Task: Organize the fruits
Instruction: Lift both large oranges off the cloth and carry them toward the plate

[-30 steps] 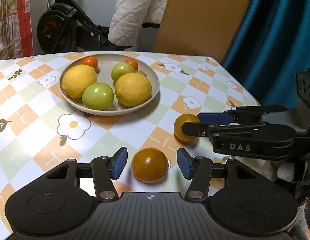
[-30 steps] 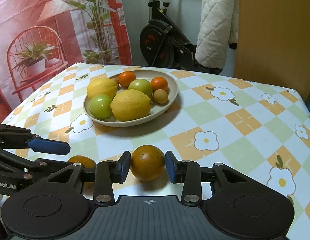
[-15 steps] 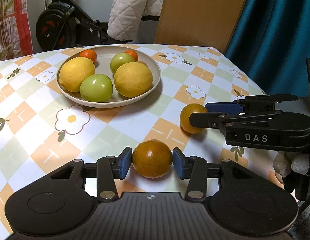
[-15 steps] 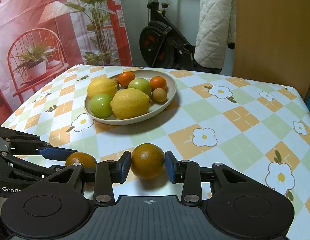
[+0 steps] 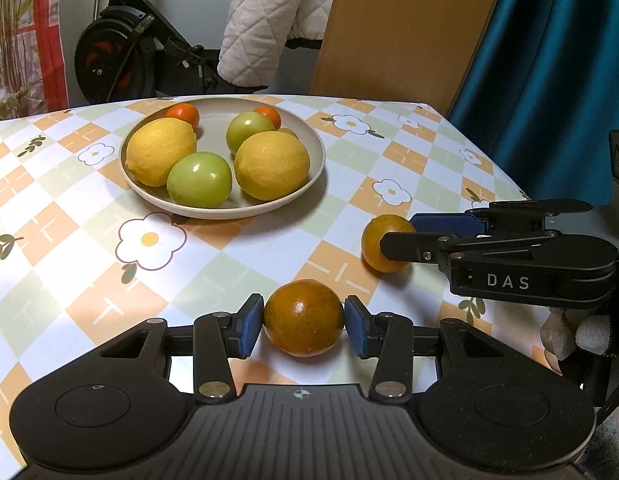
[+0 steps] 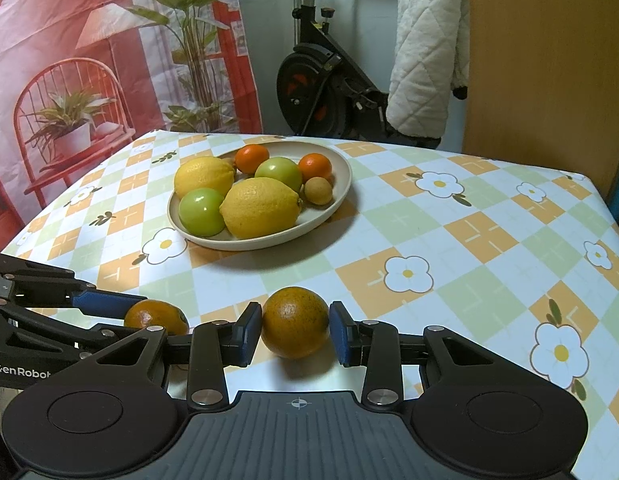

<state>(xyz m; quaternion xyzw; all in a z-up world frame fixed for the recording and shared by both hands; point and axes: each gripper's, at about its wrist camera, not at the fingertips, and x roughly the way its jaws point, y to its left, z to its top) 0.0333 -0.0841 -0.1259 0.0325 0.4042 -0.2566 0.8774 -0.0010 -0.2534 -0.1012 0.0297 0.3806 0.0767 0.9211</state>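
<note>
Two dark oranges on the checked tabletop (image 5: 89, 248), each bracketed by its own tool; both fruits resting on the cloth, not lifted.

Left tool (image 5: 304, 325): clenched on the left orange (image 5: 304, 322), lower centre of the left wrist view. Blue pads (image 5: 251, 325) flush against both flanks at the widest girth, probably so the round fruit cannot squirt out forward or back. Tool angled downward from the near edge, fruit seated at the pad tips, well ahead of the tool body.

Right tool (image 6: 295, 334): grasping the right orange (image 6: 295, 327), lower centre of the right wrist view. Pads touching both flanks, again across the widest part. Same tool seen side-on at the right of the left wrist view, tips over the fruit there.

Left tool enters the right wrist view from the lower left, with its orange partly hidden behind the right tool's finger. The two oranges near each other, not touching.

Plate (image 6: 341, 194) above centre in both views, well apart from both oranges. Already holding two lemons (image 6: 261, 207), two green fruits (image 6: 202, 212), two small orange ones (image 6: 251, 159) and one small tan fruit (image 6: 318, 191). Free space on the plate looks scarce; the near-right rim seems the most open spot.

Judgement: both grasps set, lift not yet begun. Paired grip suggests both oranges go to the plate together. Risk: crowded plate, round fruit liable to roll off on release.
</note>
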